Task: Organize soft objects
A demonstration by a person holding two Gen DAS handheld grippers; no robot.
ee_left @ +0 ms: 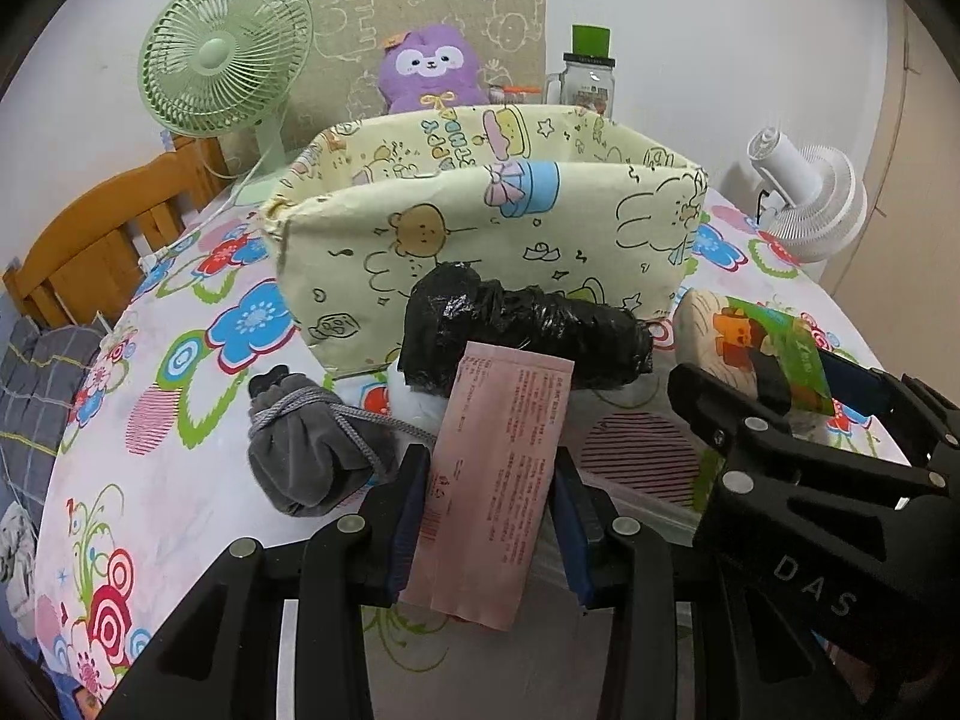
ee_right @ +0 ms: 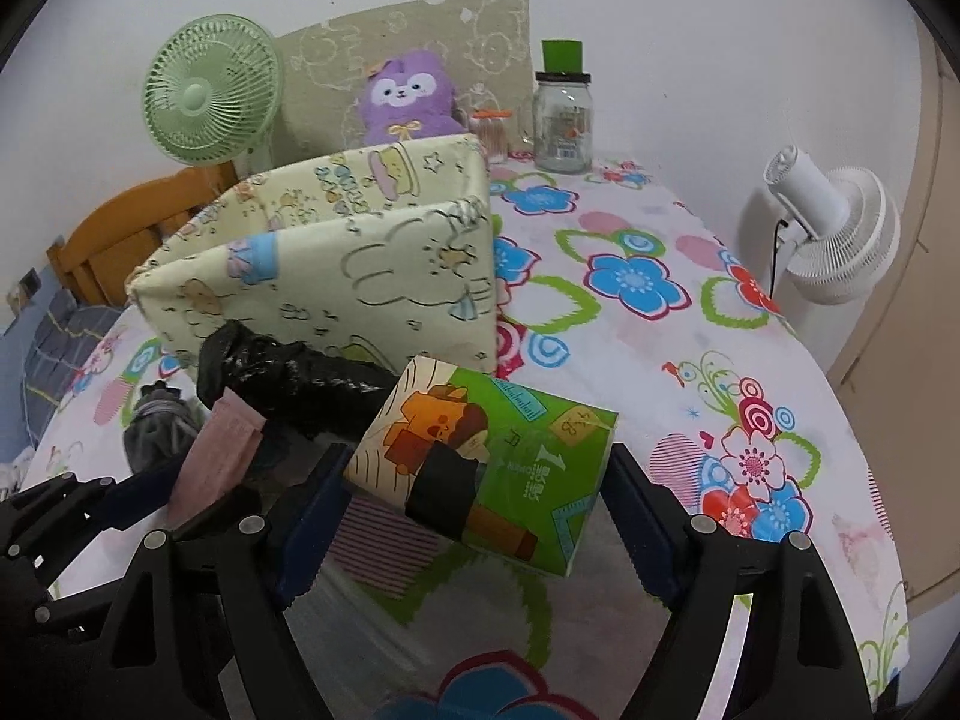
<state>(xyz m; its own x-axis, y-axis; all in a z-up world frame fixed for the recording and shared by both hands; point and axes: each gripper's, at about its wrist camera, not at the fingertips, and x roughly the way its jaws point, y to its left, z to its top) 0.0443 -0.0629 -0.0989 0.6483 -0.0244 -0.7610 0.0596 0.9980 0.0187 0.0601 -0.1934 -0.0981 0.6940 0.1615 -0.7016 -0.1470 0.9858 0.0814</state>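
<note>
**Both hands loaded, basket apparently empty**

The left gripper (ee_left: 489,516) has its fingers closed on the pink packet (ee_left: 492,480); the right gripper (ee_right: 480,516) clamps the tissue pack (ee_right: 486,468). Beyond the fingers stands the fabric basket (ee_left: 480,222), with nothing visible inside. The black bag roll (ee_left: 528,336) and grey pouch (ee_left: 306,444) remain on the bench.

Both fisheye views sit low over the table (ee_left: 180,468), looking forward along their fingers toward the back wall. The left wrist view faces the fabric basket (ee_left: 480,228) squarely and close; the right wrist view sees it from the right. Both share the basket, green fan (ee_right: 210,93), purple plush (ee_right: 405,96) and jar (ee_right: 562,120).
</note>
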